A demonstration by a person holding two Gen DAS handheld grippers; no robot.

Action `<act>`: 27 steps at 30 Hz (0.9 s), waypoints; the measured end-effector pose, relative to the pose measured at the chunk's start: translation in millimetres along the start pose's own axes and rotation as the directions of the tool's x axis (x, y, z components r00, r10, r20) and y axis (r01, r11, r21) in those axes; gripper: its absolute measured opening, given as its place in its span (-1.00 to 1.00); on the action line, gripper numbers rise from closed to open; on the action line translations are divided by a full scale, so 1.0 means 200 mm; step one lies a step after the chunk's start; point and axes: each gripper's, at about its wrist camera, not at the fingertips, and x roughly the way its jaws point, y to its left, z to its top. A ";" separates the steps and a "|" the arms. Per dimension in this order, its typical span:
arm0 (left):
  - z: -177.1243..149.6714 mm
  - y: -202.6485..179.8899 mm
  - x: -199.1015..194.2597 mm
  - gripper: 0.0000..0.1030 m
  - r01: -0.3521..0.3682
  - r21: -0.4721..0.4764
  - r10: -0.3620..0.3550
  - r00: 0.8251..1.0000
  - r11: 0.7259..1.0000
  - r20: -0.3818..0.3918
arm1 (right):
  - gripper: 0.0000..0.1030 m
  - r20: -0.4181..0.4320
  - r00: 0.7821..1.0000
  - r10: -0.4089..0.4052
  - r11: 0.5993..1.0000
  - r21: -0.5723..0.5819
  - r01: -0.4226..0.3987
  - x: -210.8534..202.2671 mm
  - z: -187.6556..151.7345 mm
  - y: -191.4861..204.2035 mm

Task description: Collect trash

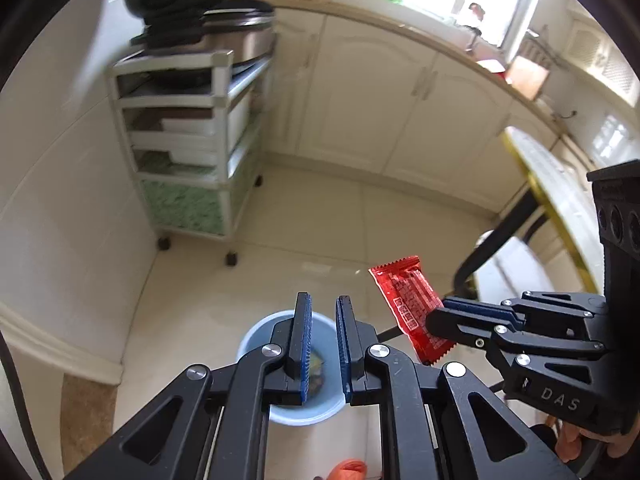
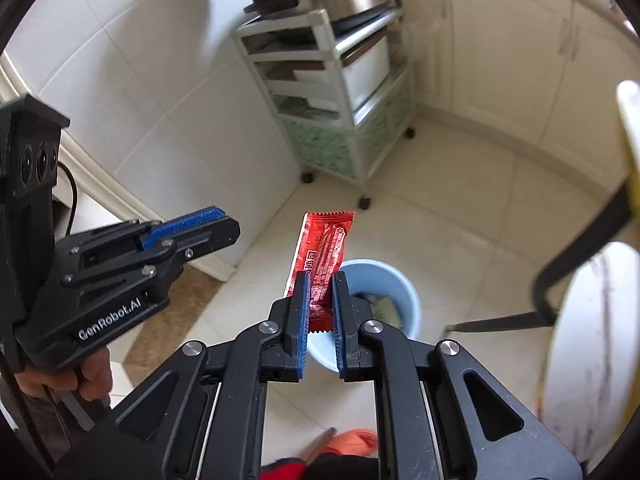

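Observation:
A light blue trash bin (image 1: 256, 336) stands on the tiled floor with some trash inside; it also shows in the right wrist view (image 2: 400, 280). My left gripper (image 1: 323, 304) hovers above the bin, open a little and empty. My right gripper (image 2: 321, 278) is shut on a red snack wrapper (image 2: 326, 246) and holds it above the bin's left side. In the left wrist view the wrapper (image 1: 408, 300) sticks up from the right gripper (image 1: 436, 312), to the right of the bin.
A white wheeled drawer cart (image 1: 188, 152) with a cooker (image 1: 240, 36) on top stands against the wall. Cream cabinets (image 1: 380, 100) run along the back. A table edge with black legs (image 1: 500, 232) and a white round stool (image 2: 592, 340) are at the right.

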 end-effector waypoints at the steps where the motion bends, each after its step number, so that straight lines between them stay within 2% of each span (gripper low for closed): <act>1: 0.01 0.00 0.01 -0.79 -0.011 -0.005 0.011 1.000 1.000 -0.002 | -0.73 -0.002 1.000 0.003 1.000 0.004 -0.003 0.03 0.01 0.00; 3: 0.01 0.00 -0.01 -0.71 -0.048 0.000 0.048 0.999 0.999 -0.005 | -0.65 0.004 1.000 0.012 1.000 0.007 -0.012 0.07 0.02 0.00; 4: 0.01 -0.04 -0.01 -0.60 -0.061 0.001 0.061 0.998 0.998 -0.004 | -0.49 0.003 1.000 0.007 1.000 0.013 -0.007 0.08 0.03 0.00; 5: 0.00 -0.05 -0.02 -0.54 -0.072 -0.001 0.072 0.997 0.997 0.000 | -0.18 0.003 1.000 0.001 1.000 0.024 -0.001 0.09 0.03 -0.01; 7: 0.00 -0.10 -0.01 -0.22 -0.081 -0.008 0.082 0.997 0.997 0.008 | 0.15 0.008 1.000 -0.016 0.999 0.043 0.015 0.07 0.04 -0.01; 10: -0.02 -0.16 -0.05 0.18 -0.103 -0.007 0.103 0.994 0.995 0.034 | 0.20 0.048 0.998 -0.042 0.998 0.045 0.039 -0.01 0.03 0.00; 13: -0.04 -0.23 -0.11 0.36 -0.102 0.002 0.101 0.993 0.995 0.055 | 0.49 0.092 0.994 -0.059 0.996 0.074 0.052 -0.13 0.03 -0.02; 16: -0.07 -0.32 -0.20 0.59 -0.096 0.018 0.094 0.992 0.995 0.087 | 0.58 0.153 0.980 -0.125 0.990 0.083 0.113 -0.33 0.02 -0.01; 17: -0.08 -0.36 -0.23 0.62 -0.093 0.023 0.090 0.991 0.995 0.099 | 0.73 0.175 0.976 -0.130 0.990 0.082 0.117 -0.40 0.01 -0.01; 19: -0.09 -0.44 -0.31 0.87 -0.075 0.039 0.070 0.990 0.996 0.122 | 0.92 0.216 0.964 -0.153 0.986 0.094 0.136 -0.55 -0.02 -0.01; 21: -0.11 -0.53 -0.41 0.99 -0.063 0.055 0.054 0.986 0.996 0.157 | 0.94 0.250 0.953 -0.172 0.983 0.110 0.148 -0.69 -0.06 -0.02; 25: -0.15 -0.75 -0.58 0.99 -0.079 0.074 0.065 0.982 0.994 0.176 | 1.00 0.306 0.922 -0.238 0.966 0.170 0.194 -0.96 -0.18 -0.08; 27: -0.18 -0.86 -0.67 0.99 -0.049 0.086 0.032 0.981 0.995 0.189 | 1.00 0.319 0.901 -0.296 0.949 0.210 0.237 -1.10 -0.28 -0.14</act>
